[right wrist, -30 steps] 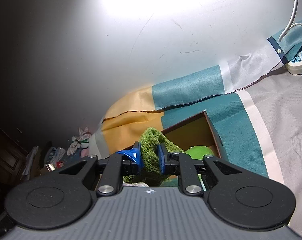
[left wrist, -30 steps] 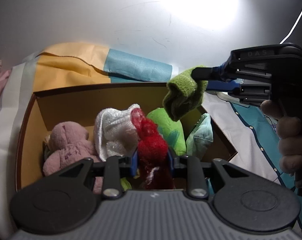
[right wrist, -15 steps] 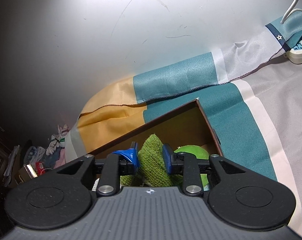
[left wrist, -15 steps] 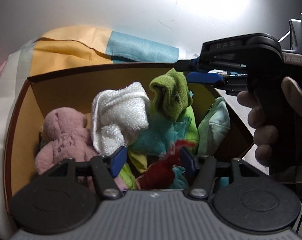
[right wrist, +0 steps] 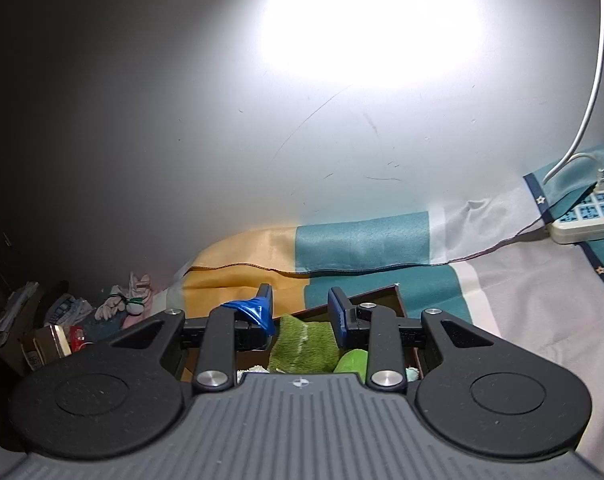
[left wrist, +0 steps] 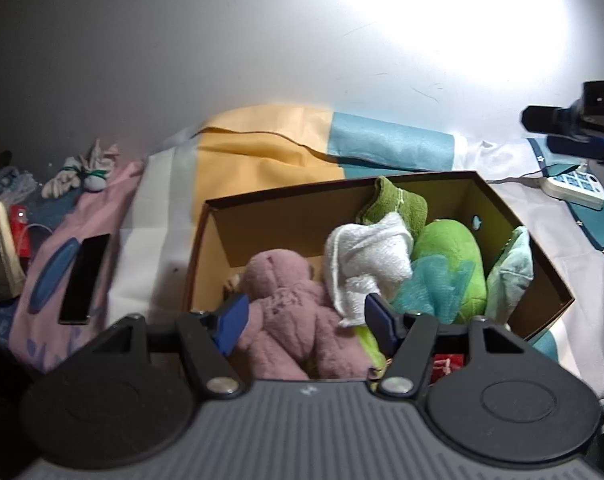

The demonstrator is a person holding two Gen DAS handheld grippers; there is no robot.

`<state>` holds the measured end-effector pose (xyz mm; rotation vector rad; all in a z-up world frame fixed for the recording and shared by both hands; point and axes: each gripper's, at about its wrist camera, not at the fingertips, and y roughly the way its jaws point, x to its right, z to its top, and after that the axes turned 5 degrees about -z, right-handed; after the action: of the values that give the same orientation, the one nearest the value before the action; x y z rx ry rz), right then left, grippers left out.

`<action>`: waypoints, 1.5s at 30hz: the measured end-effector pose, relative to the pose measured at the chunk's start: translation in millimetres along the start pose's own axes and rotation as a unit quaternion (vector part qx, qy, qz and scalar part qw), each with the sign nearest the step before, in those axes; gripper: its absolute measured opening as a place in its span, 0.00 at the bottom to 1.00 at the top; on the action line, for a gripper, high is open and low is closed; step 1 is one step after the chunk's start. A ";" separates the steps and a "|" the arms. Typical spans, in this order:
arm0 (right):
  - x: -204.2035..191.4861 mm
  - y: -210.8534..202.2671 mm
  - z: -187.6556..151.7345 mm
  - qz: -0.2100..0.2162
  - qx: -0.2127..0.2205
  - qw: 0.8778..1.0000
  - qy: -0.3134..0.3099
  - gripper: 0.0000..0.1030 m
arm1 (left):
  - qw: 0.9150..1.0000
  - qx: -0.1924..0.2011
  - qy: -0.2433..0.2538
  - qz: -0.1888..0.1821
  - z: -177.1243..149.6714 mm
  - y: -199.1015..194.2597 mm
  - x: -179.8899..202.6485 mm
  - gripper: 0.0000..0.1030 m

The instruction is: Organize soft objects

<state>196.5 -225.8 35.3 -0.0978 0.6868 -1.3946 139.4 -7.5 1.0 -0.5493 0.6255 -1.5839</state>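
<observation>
Left tool (left wrist: 304,320) standing apart with blue pads wide, jaws just been opening, nothing pinched between them — only the dusty-pink plush toy (left wrist: 292,304) seen through the gap, lying below in the brown cardboard box (left wrist: 542,264)

Just ahead of the left tool, inside that box: white terry cloth bundle (left wrist: 368,258) beside the plush, teal mesh puff (left wrist: 434,280) under the right-hand pad, bright green rounded plush (left wrist: 450,248) behind the puff, olive-green knitted cloth (left wrist: 398,202) leaning at the far wall, pale mint fabric piece (left wrist: 512,276) against the right wall. A scrap of red fabric (left wrist: 446,362) peeking out just under the right finger of the left tool

Right tool (right wrist: 300,312) also parted, jaws just been opening, pads clear of everything; the olive-green knitted cloth (right wrist: 304,344) resting below and between its fingers, in the box, untouched. Same tool visible at the upper right edge of the left wrist view (left wrist: 570,128), well above the box

To the left of the left tool, on pink fabric — a flat black rectangular phone-like slab (left wrist: 84,280). Far right of both tools, a white power strip with blue sockets (right wrist: 582,216) on the striped teal, yellow and white sheet (right wrist: 362,244), white cable rising from it
</observation>
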 end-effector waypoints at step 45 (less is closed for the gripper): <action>-52.5 -127.3 -82.1 -0.112 -0.022 0.989 -0.092 0.13 | 0.999 -0.018 0.013 0.032 -47.9 -80.4 -7.9 0.67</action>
<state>44.4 -176.6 47.1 -0.3431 0.5661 -1.5622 49.0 9.6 20.2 -0.5311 0.6867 -1.5235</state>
